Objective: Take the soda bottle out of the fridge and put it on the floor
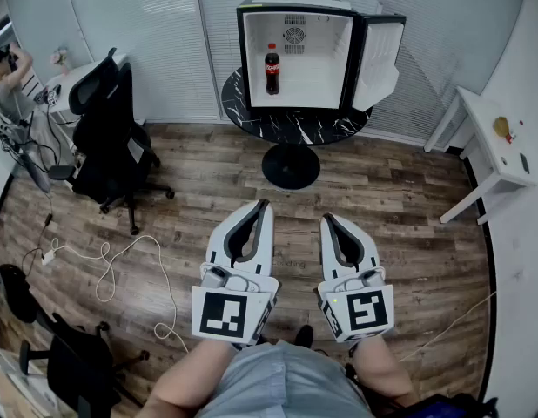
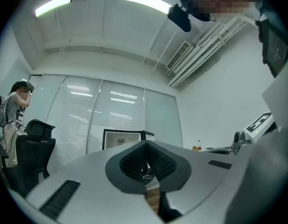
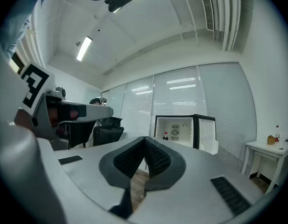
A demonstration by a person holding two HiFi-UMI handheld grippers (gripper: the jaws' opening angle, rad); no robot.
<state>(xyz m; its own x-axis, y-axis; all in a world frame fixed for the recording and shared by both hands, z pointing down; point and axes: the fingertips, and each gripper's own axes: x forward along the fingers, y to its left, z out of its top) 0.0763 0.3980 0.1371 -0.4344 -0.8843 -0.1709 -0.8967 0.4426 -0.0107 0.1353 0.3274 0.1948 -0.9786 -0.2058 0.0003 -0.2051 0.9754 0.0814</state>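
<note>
Two hand-held grippers sit low and near, over the brown wood-plank floor (image 1: 208, 181), side by side and both pointing toward the far wall. The left gripper (image 1: 264, 204) has its jaws closed tip to tip with nothing between the ribbed black pads. The right gripper (image 1: 326, 219) is in the same condition: jaws fully together and empty. The red-capped dark soda bottle (image 1: 272, 68) stands upright inside the small black-cased mini fridge with a white interior (image 1: 245, 55), toward the left of the compartment and well apart from both grippers. The white-lined fridge door (image 1: 379, 59) is swung open to the right. The fridge rests on a round black marble-pattern pedestal table (image 1: 295, 131) at the far centre of the room, its single column ending in a round black base on the floor. Pale vertical blinds behind glass panels (image 1: 147, 42) form the far wall. A black wheeled office chair (image 1: 112, 138) stands far left, with a white desk beside it and a person (image 1: 8, 85) at the far-left edge. A white cable (image 1: 112, 259) lies looped on the floor left of the grippers. A second black chair (image 1: 69, 355) occupies the near-left corner. A white rectangular side table (image 1: 495, 151) stands against the right wall and carries a few small items.
</note>
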